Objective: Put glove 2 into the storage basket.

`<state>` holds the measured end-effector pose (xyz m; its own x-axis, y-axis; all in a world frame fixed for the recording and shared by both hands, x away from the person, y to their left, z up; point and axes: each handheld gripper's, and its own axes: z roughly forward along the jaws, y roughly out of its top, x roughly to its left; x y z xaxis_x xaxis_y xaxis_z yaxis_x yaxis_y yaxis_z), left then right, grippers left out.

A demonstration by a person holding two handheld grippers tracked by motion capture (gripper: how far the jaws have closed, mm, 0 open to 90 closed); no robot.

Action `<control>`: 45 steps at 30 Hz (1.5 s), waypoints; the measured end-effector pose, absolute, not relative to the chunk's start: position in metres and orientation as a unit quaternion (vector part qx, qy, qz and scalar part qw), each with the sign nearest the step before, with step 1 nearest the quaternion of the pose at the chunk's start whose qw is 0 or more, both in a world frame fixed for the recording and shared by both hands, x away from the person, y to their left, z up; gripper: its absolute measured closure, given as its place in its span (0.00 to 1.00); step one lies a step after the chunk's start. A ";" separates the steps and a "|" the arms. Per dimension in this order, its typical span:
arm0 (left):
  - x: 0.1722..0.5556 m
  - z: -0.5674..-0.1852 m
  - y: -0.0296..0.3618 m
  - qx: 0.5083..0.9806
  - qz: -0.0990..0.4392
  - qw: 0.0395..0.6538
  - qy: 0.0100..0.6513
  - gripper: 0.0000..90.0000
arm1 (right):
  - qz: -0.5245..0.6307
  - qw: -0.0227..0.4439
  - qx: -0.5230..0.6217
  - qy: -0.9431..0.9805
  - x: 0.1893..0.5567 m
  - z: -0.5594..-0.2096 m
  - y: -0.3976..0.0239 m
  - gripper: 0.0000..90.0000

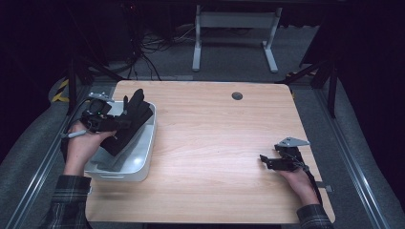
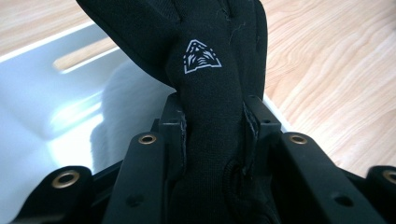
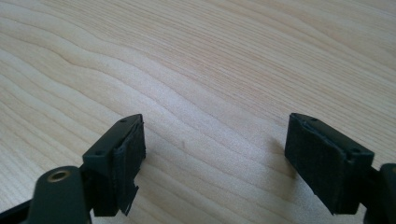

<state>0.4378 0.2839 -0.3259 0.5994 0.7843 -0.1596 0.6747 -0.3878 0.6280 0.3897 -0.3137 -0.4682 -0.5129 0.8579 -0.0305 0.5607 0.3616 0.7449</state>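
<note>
A lab-like recording room: a bare wooden worktop on grey carpet, dark surroundings, tangled cables and a metal desk frame at the far side.

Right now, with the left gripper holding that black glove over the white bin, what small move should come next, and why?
Probably carry the glove sideways out onto the bare table. The left gripper is clamped on it, and it hangs above the bin. The right gripper rests open and idle on the wood.
</note>
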 end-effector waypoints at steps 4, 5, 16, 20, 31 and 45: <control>0.437 -0.334 0.297 0.822 0.082 0.331 0.457 0.74 | 0.348 0.214 0.445 0.797 0.390 -0.468 -0.314 0.23; 0.437 -0.336 0.299 0.819 0.080 0.331 0.461 0.74 | 0.348 0.214 0.445 0.797 0.390 -0.468 -0.314 0.23; 0.437 -0.360 0.313 0.815 0.067 0.309 0.485 0.74 | 0.348 0.214 0.446 0.797 0.390 -0.468 -0.313 0.23; 0.440 -0.369 0.313 0.816 0.057 0.303 0.488 0.72 | 0.348 0.214 0.446 0.797 0.390 -0.468 -0.313 0.23; 0.444 -0.378 0.310 0.819 0.083 0.277 0.496 0.29 | 0.348 0.214 0.446 0.797 0.390 -0.468 -0.313 0.23; 0.437 -0.357 0.294 0.818 0.110 0.317 0.466 0.20 | 0.348 0.214 0.446 0.797 0.390 -0.468 -0.313 0.23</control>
